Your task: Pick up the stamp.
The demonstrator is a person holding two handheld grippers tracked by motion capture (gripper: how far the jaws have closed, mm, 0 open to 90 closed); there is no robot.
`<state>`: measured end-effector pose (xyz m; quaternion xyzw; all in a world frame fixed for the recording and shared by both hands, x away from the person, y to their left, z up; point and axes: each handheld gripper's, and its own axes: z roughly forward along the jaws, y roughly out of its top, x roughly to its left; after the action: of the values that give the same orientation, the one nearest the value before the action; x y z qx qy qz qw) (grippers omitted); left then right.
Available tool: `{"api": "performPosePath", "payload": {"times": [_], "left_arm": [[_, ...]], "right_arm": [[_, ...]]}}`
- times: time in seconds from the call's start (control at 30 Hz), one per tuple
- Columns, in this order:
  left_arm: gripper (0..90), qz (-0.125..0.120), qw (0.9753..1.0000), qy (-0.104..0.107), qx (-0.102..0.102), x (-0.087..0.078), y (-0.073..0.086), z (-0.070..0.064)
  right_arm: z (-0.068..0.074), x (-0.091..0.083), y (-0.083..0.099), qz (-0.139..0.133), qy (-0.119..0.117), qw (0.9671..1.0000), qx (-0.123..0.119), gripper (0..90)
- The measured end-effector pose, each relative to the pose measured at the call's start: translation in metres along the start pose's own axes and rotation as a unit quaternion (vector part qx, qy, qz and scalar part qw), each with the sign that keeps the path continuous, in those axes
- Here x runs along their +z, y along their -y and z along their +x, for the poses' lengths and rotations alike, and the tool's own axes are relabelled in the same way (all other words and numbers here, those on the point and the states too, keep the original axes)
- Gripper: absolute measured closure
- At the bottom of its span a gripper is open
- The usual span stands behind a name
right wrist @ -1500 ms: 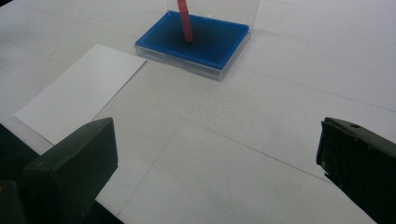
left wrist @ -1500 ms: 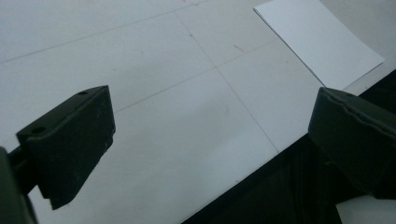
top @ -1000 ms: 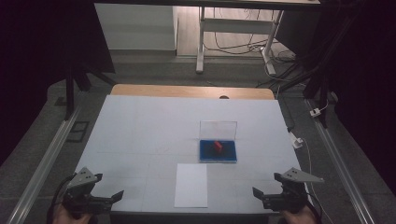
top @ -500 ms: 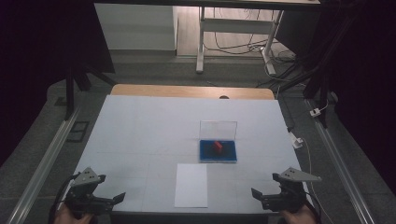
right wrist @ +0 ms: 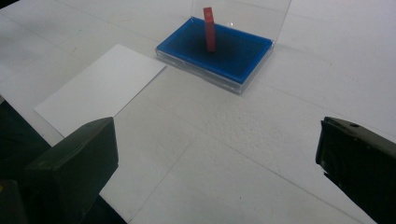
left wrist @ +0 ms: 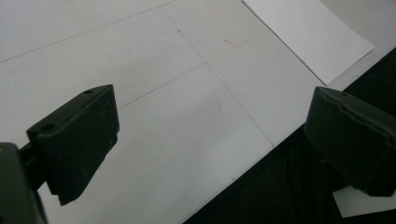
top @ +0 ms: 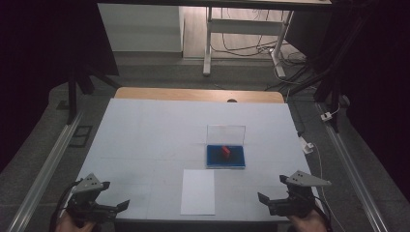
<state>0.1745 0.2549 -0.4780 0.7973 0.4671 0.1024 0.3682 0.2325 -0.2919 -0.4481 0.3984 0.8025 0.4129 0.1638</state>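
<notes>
Gaping wide and empty, left claw (top: pixel 123 205) and right claw (top: pixel 261 197) hover above the table (top: pixel 154 135) edge.

White-topped table (top: pixel 145 140), wooden far edge, grey floor (top: pixel 159 72) — cables, dark surrounds

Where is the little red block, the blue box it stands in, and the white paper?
small red upright block (right wrist: pixel 209 29), right gripper view, middle of its front face.
blue tray with clear lid (right wrist: pixel 243 65), right gripper view, bare blue floor right of the block.
white sheet of paper (top: pixel 198 191), high view, its middle.
</notes>
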Motion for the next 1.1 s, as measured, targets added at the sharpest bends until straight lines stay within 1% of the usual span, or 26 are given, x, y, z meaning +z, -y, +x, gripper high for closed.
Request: {"api": "performPosePath", "payload": {"times": [0.13,0.17,0.3,0.33,0.37,0.5,0.6,0.67,0.87,0.97,1.1], "left_arm": [[3.4,0.000,1.0000,0.000,0.001,0.000,0.000,0.000],[3.5,0.000,1.0000,0.000,0.001,0.000,0.000,0.000],[3.5,-0.001,1.0000,0.000,0.000,0.000,0.000,0.000],[3.5,0.000,1.0000,0.000,-0.001,0.000,0.000,0.000],[3.8,0.001,1.0000,-0.001,0.000,0.000,0.000,0.000],[4.3,0.005,0.9999,-0.006,0.010,0.000,0.000,-0.003],[4.2,0.007,0.9998,-0.009,0.017,0.001,0.000,-0.005],[4.2,0.006,0.9998,-0.008,0.016,0.001,0.000,-0.004],[4.1,0.004,0.9999,-0.005,0.011,0.000,0.000,-0.003],[4.1,0.003,0.9999,-0.004,0.011,0.000,0.000,-0.003],[4.2,0.004,0.9999,-0.003,0.012,0.000,0.000,-0.003]], "right_arm": [[0.002,0.003,-0.004,-0.001,-0.003,1.0000,-0.007,0.0],[0.003,0.005,-0.005,0.001,-0.002,0.9999,-0.014,0.0],[0.005,0.008,-0.007,0.004,-0.004,0.9998,-0.017,0.0],[0.005,0.009,-0.009,0.007,-0.004,0.9997,-0.022,0.0],[0.006,0.010,-0.009,0.006,-0.004,0.9997,-0.022,0.0],[0.009,0.012,-0.013,-0.002,-0.009,0.9995,-0.030,0.0],[0.009,0.015,-0.015,0.000,-0.014,0.9994,-0.032,0.0],[0.008,0.020,-0.016,0.004,-0.019,0.9992,-0.034,0.0],[0.008,0.026,-0.020,0.001,-0.022,0.9992,-0.034,0.0],[0.008,0.029,-0.024,-0.003,-0.026,0.9993,-0.028,0.0],[0.008,0.035,-0.029,0.000,-0.028,0.9993,-0.026,0.0]]}}
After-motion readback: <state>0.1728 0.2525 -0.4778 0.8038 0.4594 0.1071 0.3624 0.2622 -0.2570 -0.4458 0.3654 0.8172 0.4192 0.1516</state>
